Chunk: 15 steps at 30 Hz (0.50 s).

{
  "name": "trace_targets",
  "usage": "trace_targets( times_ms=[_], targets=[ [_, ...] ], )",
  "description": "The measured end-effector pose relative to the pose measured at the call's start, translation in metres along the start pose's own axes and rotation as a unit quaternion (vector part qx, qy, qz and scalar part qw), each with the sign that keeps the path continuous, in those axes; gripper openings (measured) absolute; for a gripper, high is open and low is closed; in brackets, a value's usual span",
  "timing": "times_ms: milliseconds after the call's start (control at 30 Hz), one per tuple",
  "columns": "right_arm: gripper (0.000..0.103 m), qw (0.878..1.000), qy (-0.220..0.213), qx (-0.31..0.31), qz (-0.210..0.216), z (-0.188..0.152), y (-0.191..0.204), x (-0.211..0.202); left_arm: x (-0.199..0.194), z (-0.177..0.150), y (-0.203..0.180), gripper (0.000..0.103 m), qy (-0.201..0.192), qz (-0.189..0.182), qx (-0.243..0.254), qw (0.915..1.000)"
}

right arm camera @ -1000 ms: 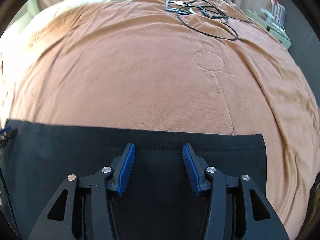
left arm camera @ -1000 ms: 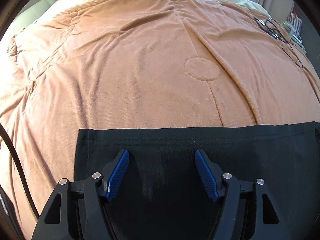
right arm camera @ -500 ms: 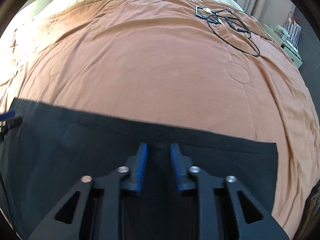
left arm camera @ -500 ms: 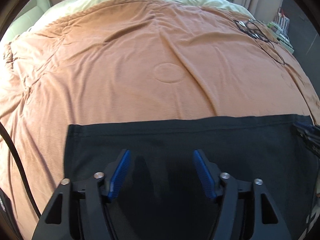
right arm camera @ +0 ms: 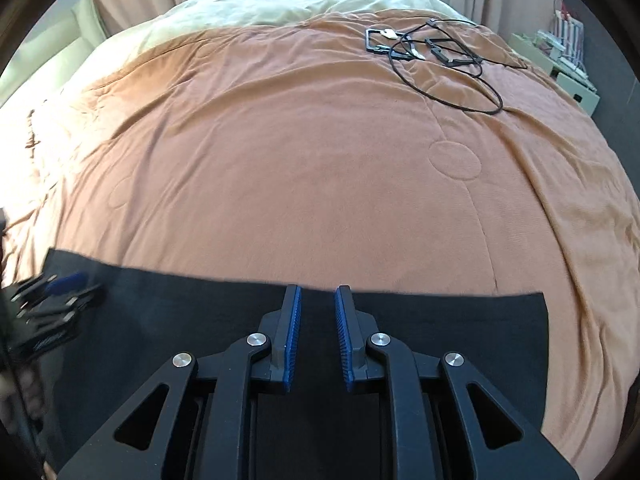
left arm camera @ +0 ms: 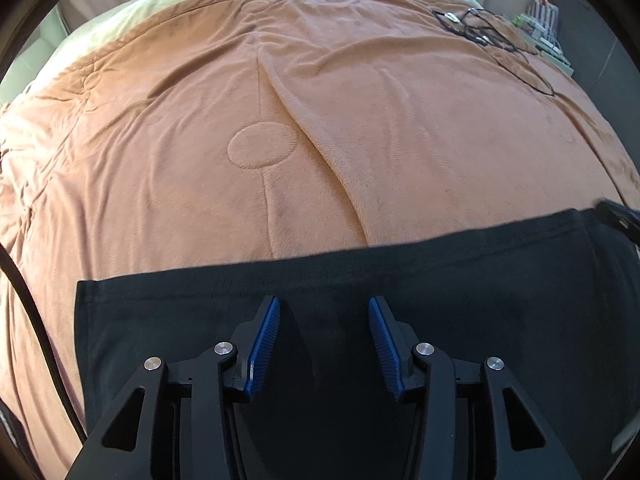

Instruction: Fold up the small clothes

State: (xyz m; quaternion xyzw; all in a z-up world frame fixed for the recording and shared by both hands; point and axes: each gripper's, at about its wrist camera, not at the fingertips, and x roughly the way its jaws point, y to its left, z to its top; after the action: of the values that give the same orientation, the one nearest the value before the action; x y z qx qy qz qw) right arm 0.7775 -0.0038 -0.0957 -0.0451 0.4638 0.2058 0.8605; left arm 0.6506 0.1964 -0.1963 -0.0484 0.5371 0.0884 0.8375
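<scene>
A black garment (left arm camera: 168, 320) lies flat across the near part of an orange blanket (left arm camera: 360, 140); it also shows in the right wrist view (right arm camera: 460, 320). My left gripper (left arm camera: 324, 308) is open, its blue pads over the cloth near the garment's left part. My right gripper (right arm camera: 318, 296) has its jaws narrowed to a small gap at the garment's far hem; whether cloth is pinched between them I cannot tell. The right gripper shows blurred at the right edge of the left wrist view (left arm camera: 618, 216). The left gripper shows blurred at the left of the right wrist view (right arm camera: 56, 300).
Black cables and small frames (right arm camera: 436, 56) lie on the blanket at the far right. A cream quilt (right arm camera: 280, 8) covers the bed's far end. A shelf with items (right arm camera: 568, 52) stands beside the bed at the right. A black cable (left arm camera: 32, 328) hangs at the left.
My right gripper's jaws narrowed from wide open to a small gap and reached the garment's far hem. The left gripper's jaws closed in a little. Both views tilted up and shifted.
</scene>
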Motion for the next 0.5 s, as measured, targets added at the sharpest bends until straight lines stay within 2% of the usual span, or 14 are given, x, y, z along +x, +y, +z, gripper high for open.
trace_targets(
  times_ms=[67, 133, 300, 433, 500],
  targets=[
    [0.026, 1.000, 0.009, -0.001, 0.015, -0.005, -0.005, -0.007, 0.003, 0.004, 0.001, 0.050, 0.001, 0.004, -0.012, 0.9999],
    [0.066, 1.000, 0.007, 0.000, 0.012, -0.012, -0.009, -0.013, 0.003, 0.010, 0.001, 0.050, 0.005, 0.009, -0.026, 0.9996],
    [0.069, 1.000, 0.013, -0.010, 0.020, -0.029, -0.009, -0.026, -0.017, 0.001, 0.002, 0.050, -0.001, -0.001, -0.041, 0.9992],
    [0.069, 0.999, 0.035, -0.014, 0.020, -0.042, -0.006, -0.038, -0.033, -0.019, 0.006, 0.050, 0.004, -0.007, -0.041, 0.9991],
    [0.069, 0.999, 0.048, -0.017, 0.015, -0.048, -0.003, -0.042, -0.039, -0.033, 0.008, 0.050, 0.019, -0.024, -0.041, 0.9987]
  ],
)
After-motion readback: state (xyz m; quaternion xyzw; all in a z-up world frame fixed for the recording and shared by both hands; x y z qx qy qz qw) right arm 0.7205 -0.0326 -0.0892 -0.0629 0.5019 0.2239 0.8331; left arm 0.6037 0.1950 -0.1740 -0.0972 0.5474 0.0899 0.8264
